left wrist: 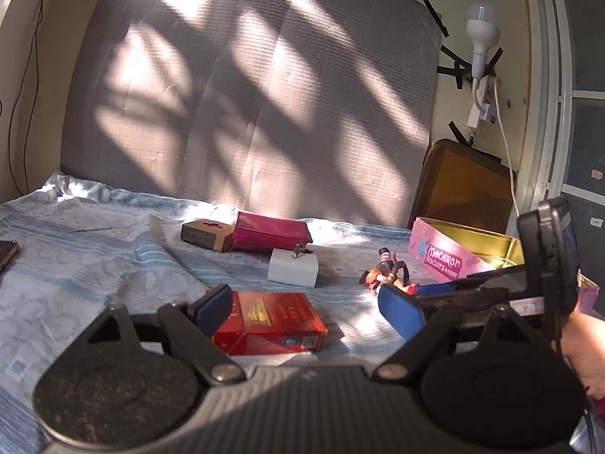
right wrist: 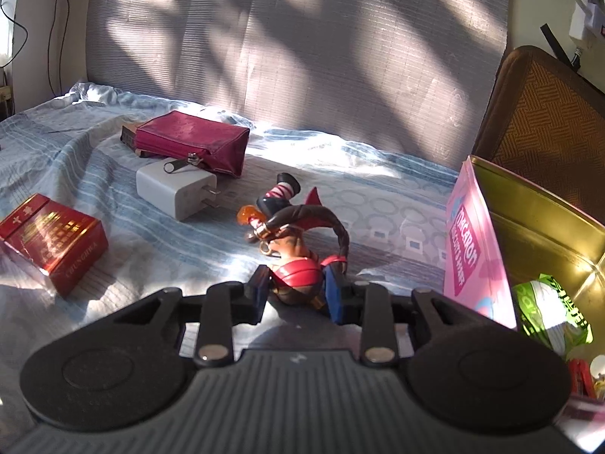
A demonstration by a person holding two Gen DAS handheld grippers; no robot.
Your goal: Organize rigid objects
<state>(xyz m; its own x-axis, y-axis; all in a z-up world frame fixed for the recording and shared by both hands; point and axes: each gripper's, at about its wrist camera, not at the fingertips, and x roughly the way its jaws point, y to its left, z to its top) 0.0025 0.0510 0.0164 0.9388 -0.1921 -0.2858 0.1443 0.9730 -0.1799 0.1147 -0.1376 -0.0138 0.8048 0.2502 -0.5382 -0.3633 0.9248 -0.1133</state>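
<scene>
The bedsheet (left wrist: 94, 242) is bounded at twelve o'clock by an upright grey mattress (left wrist: 257, 94), and at three o'clock by the pink biscuit tin (right wrist: 472, 249), whose lid is off and whose gold interior is seen to hold a green packet (right wrist: 548, 302). Bare sheet is left between the figurine (right wrist: 291, 249) and the tin's pink wall, and more at nine o'clock in the left wrist view. In the right wrist view a white charger (right wrist: 176, 189) is seen at eleven o'clock of the figurine, with a magenta pouch (right wrist: 193, 142) just behind it, the pouch's zipper pull resting on the charger. A small brown box (left wrist: 206, 234) is partly hidden behind the pouch. A red cigarette pack (right wrist: 53, 242) is found at nine o'clock, well apart from the figurine. The right gripper (right wrist: 298, 289) is held low over the sheet and is closed narrowly on the figurine, whose lower end is pressed between the blue pads (right wrist: 334, 283) while its striped leg points toward twelve o'clock. The left gripper (left wrist: 306, 306) is spread wide, the cigarette pack lying between its fingers and touching the left pad. At three o'clock in the left view the right gripper's body and the holding hand (left wrist: 584, 352) are seen.
</scene>
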